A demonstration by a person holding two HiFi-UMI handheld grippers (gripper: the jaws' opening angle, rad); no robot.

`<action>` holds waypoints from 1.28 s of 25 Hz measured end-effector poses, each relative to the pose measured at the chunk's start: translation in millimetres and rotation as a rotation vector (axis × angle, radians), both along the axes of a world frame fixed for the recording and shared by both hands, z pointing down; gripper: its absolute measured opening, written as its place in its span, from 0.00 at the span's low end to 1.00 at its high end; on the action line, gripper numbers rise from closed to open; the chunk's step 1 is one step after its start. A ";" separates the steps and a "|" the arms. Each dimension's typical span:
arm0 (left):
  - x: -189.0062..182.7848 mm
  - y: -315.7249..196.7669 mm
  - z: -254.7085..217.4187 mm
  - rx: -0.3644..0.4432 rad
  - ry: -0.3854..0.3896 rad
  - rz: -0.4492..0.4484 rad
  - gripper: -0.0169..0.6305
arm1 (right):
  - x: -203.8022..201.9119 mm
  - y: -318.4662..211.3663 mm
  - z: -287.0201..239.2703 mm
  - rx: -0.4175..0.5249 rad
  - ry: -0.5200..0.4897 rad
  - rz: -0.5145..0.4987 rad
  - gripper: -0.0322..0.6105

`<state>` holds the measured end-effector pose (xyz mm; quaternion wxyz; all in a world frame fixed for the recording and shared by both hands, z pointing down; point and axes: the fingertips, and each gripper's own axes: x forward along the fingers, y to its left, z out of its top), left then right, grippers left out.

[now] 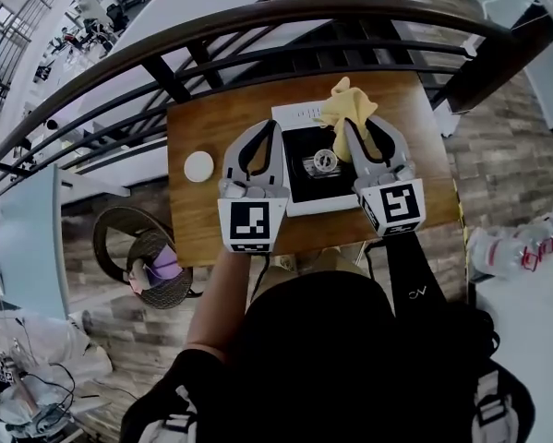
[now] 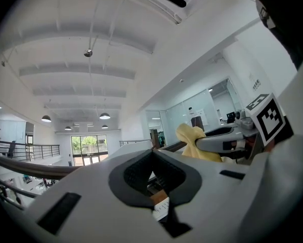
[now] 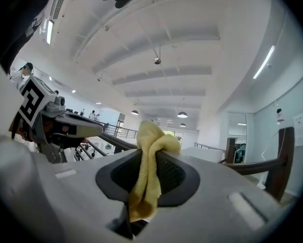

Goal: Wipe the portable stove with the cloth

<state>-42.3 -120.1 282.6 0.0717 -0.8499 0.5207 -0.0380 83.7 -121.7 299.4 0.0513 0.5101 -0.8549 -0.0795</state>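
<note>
The portable stove [image 1: 306,166], white with a black top and a metal burner, sits mid-table in the head view. My right gripper [image 1: 351,124] is shut on the yellow cloth [image 1: 346,105], held above the stove's far right corner. In the right gripper view the cloth [image 3: 149,158] bunches above the jaw tips and hangs down between them. My left gripper [image 1: 274,126] hovers over the stove's left edge, shut with nothing in it. In the left gripper view its jaws meet at the tips [image 2: 152,151], and the cloth [image 2: 190,140] shows to the right.
The small wooden table [image 1: 202,215] also holds a white round disc [image 1: 199,166] at its left. A dark metal railing [image 1: 165,53] curves just beyond the table's far edge. A wicker chair [image 1: 149,255] stands below the table's left corner.
</note>
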 end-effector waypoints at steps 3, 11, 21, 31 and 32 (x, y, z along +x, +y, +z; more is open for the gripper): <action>-2.0 -2.8 -6.0 0.014 -0.004 0.005 0.04 | 0.7 0.4 -4.3 0.005 -0.009 0.005 0.17; -4.5 -10.0 -17.4 0.025 -0.014 0.005 0.04 | -6.6 -2.3 -8.3 0.003 0.008 -0.009 0.17; -8.7 -16.4 -12.0 0.021 -0.006 -0.010 0.04 | -9.4 -5.4 2.2 -0.037 -0.008 -0.029 0.17; -17.5 -21.4 -7.2 0.012 0.000 -0.035 0.04 | -7.5 -10.0 11.9 -0.049 -0.029 -0.001 0.16; -16.6 -21.6 -7.7 0.013 0.000 -0.034 0.04 | -6.6 -10.9 11.8 -0.049 -0.030 0.003 0.16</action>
